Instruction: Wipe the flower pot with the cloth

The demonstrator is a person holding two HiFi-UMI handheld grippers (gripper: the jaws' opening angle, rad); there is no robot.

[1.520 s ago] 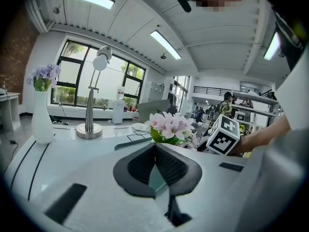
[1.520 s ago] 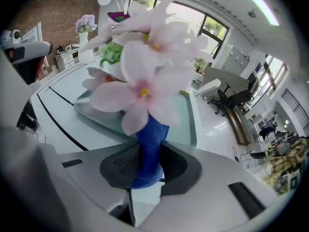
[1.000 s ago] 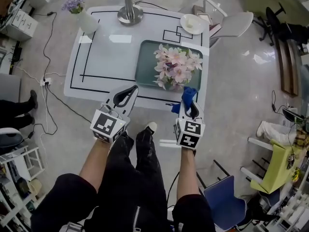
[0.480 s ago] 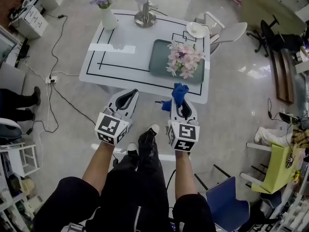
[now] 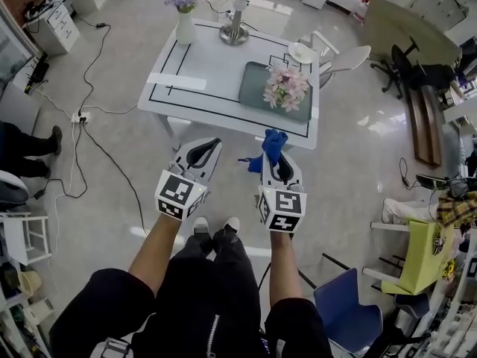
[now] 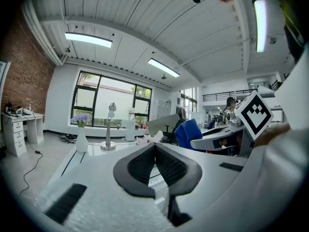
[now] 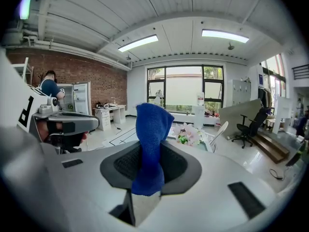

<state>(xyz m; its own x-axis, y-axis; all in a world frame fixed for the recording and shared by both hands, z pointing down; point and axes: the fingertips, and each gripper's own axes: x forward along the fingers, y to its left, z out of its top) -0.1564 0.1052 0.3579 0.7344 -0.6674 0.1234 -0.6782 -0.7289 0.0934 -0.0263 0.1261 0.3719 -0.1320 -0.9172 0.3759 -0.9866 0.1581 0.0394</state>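
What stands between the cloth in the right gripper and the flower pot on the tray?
Nothing visible. The right gripper, jaws shut on the blue cloth, is short of the table; the flower pot sits on its green tray.

The cloth (image 5: 274, 142) sits between the right gripper's (image 5: 278, 159) jaws, and the table (image 5: 216, 73) stands well ahead of both pairs, with the flower pot (image 5: 285, 88) on a tray (image 5: 252, 88) ahead of the right pair and the vase (image 5: 185, 28) ahead and left of the left gripper's (image 5: 215, 142).
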